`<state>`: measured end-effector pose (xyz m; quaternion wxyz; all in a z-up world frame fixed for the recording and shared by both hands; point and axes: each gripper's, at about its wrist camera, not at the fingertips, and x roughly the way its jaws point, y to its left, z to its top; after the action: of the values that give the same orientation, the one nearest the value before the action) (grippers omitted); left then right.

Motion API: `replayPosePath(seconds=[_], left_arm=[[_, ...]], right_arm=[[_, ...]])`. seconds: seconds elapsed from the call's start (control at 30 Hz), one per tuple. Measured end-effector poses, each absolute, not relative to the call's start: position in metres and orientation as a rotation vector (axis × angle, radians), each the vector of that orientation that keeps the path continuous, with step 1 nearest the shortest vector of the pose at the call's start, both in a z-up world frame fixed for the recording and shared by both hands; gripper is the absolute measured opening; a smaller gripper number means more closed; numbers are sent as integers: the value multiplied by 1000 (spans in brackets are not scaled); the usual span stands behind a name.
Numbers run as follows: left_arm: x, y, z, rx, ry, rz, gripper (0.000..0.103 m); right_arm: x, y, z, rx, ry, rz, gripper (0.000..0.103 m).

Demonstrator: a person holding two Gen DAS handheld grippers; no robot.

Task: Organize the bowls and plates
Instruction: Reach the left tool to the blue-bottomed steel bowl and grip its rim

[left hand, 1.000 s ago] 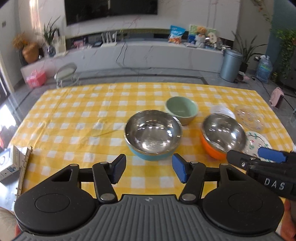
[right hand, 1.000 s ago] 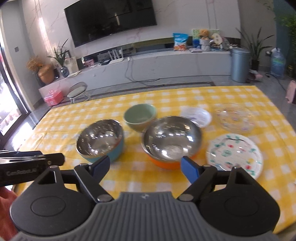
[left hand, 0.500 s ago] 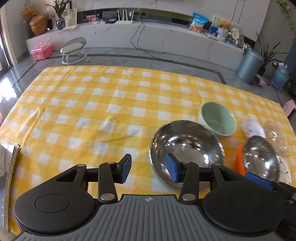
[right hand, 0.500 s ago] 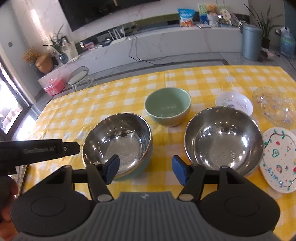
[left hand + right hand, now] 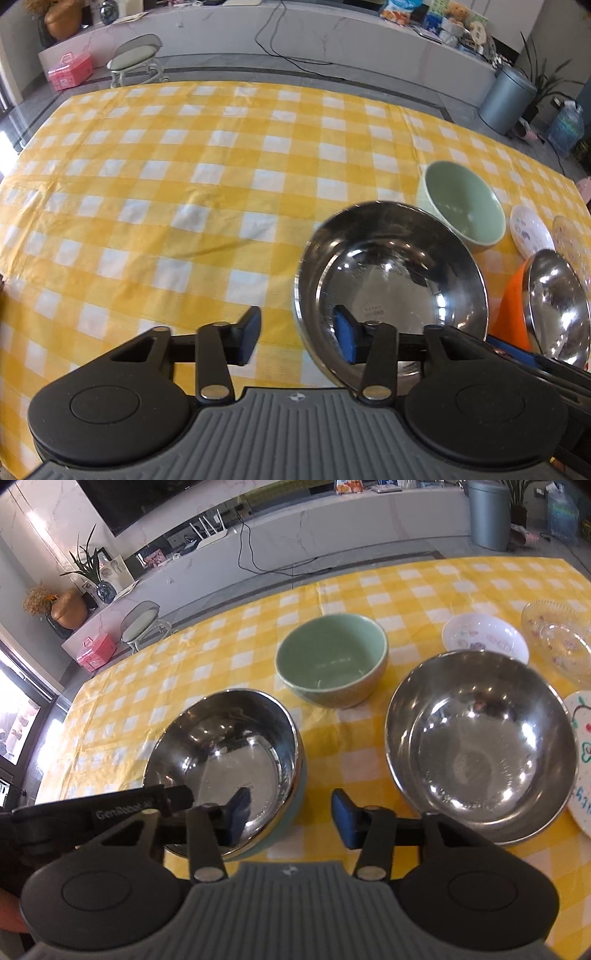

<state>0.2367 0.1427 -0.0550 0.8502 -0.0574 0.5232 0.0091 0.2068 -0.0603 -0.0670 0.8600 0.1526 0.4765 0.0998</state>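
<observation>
Rim of the blue-shelled steel bowl [image 5: 388, 280] sits between the parted fingers of the left gripper [image 5: 295, 339], straddled for a pinch, while the right gripper [image 5: 286, 818] waits unclenched just beside it.

This is a home living room. A table under a yellow checked tablecloth [image 5: 406, 587] carries bowls and plates. Beyond it, at twelve o'clock, runs a long white marble media console [image 5: 332, 528] beneath a wall-mounted television [image 5: 147, 498]. Potted plants [image 5: 88, 568], a small stool [image 5: 140, 624] and a grey bin [image 5: 487, 513] stand around.
</observation>
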Motion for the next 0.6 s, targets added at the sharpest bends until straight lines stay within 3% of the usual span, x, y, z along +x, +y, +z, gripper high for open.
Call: replayPosePath(seconds=[0.13, 0.23, 0.6], left_arm=[[239, 140, -58, -106, 1110, 11, 26], [238, 137, -57, -93, 1111, 8, 15], [218, 137, -33, -105, 1078, 22, 13]], right_arm=[[210, -60, -73, 342, 1014, 228, 25], [210, -59, -73, 347, 1011, 236, 23], [199, -65, -61, 364, 1022, 254, 18]])
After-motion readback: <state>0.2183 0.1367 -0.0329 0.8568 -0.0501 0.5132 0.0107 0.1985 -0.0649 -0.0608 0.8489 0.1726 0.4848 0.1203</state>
